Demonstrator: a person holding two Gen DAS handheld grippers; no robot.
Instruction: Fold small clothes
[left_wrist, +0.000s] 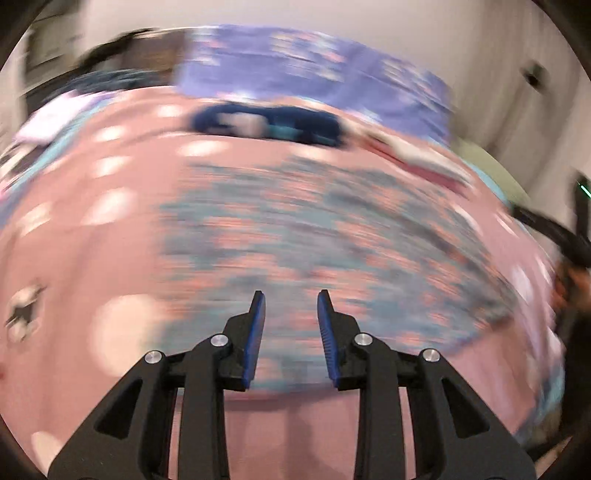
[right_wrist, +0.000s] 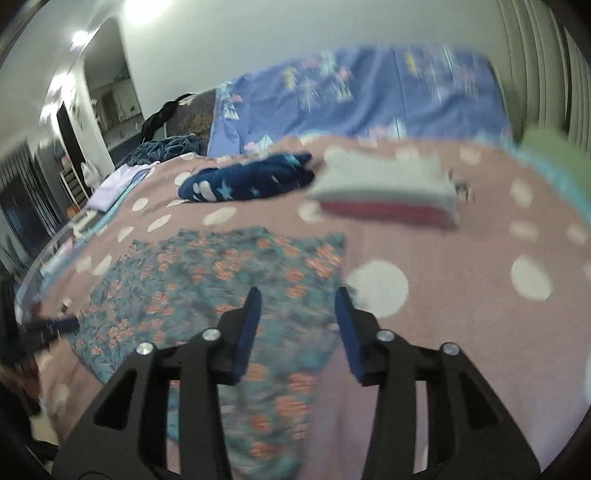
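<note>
Between folds: floral garment (right_wrist: 221, 288) flat on the pink spotted bedspread (right_wrist: 461, 332), left tongs (left_wrist: 291, 299) narrowly parted and right tongs (right_wrist: 299, 295) parted wider, both empty above it; next, probably pinching an edge to fold over.

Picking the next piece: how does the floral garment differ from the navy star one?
The floral garment lies spread flat close under the right claw; the navy star garment sits bunched in a heap farther back. Floral is teal with orange flowers; navy has white stars. Both rest on the pink dotted blanket, untouched.
</note>
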